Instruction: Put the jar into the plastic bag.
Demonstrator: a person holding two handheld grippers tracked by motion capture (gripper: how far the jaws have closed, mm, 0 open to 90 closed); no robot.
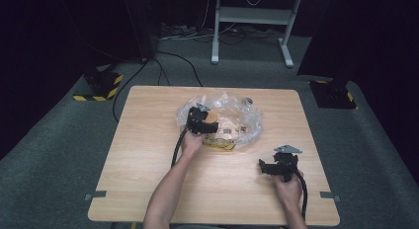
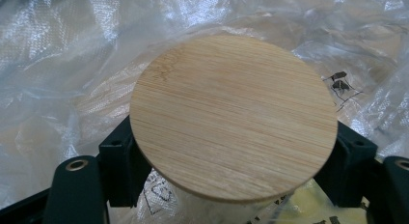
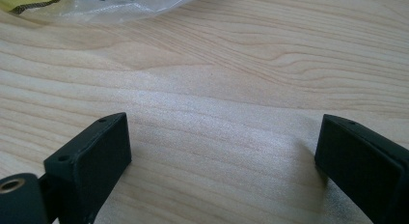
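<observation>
Jaws of our left gripper [image 1: 203, 121] clamp a round bamboo lid [image 2: 233, 117] over the clear plastic bag [image 1: 242, 118]; our right gripper [image 3: 223, 171] rests near-right on the table [image 1: 148, 155], its jaws wide apart.

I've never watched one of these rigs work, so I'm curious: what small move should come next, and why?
Probably lift the left gripper a little. Its jaws are shut on a jar under the round wooden lid, which sits amid the crumpled clear plastic bag. The right gripper rests open on the table, free to hold the bag down.

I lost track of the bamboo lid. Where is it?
In the high view the lid sits left of centre, clamped in the left gripper over the plastic bag.
</observation>
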